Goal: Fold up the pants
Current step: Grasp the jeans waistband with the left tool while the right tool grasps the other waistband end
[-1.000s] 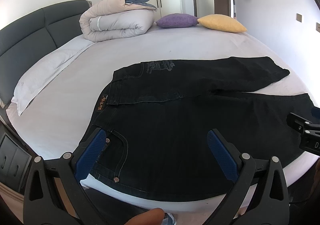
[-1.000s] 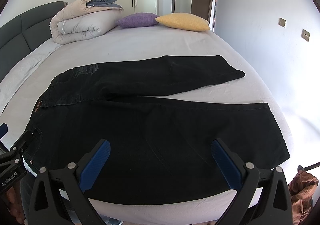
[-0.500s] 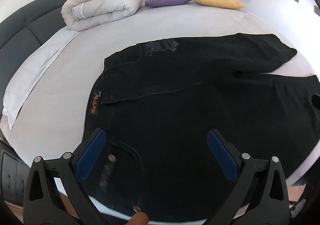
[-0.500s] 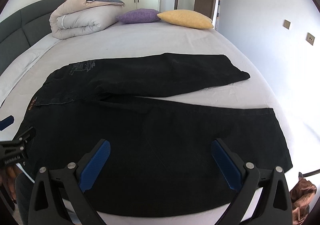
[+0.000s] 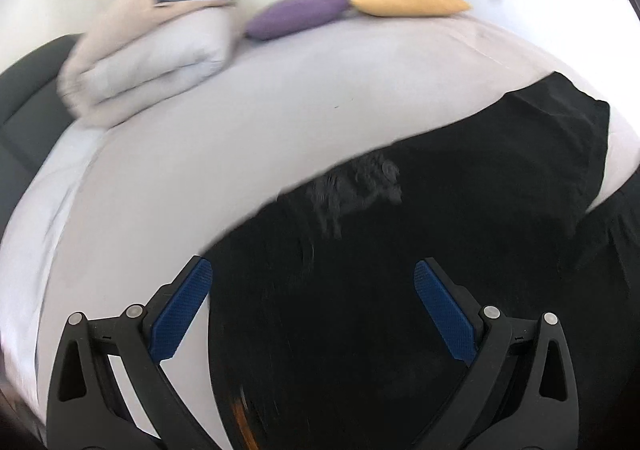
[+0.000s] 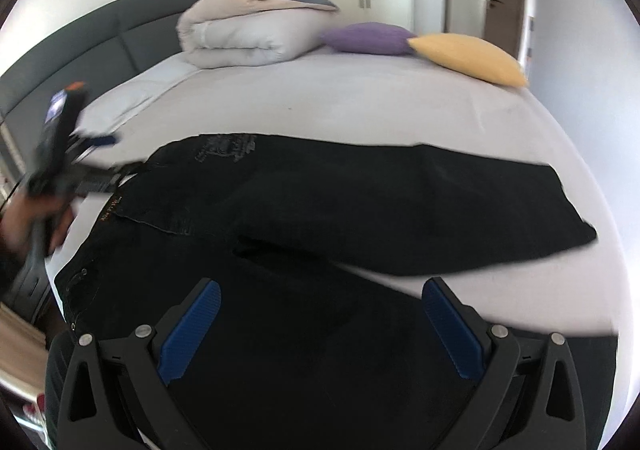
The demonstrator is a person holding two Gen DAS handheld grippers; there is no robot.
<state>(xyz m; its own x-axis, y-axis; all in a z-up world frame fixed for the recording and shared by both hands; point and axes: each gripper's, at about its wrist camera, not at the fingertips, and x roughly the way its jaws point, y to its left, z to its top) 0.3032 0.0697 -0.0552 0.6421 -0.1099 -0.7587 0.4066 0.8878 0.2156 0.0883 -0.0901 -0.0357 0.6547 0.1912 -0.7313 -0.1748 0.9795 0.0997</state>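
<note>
1. The left gripper (image 5: 312,310) is wide apart, right over the waist end of the black jeans (image 6: 320,210)
2. The right gripper (image 6: 320,324) is wide too, nearer the legs
3. The jeans lie long-ways, left to right, across the bed (image 6: 360,106)

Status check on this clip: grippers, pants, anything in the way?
Left gripper open over waistband end, right gripper open over near leg. Black pants flat, unfolded on bed. Nothing in the way.

Left gripper (image 5: 312,306) low, tilted, jaws spread wide, nothing between blue pads. Right gripper (image 6: 320,324) level, jaws likewise wide, empty.
</note>
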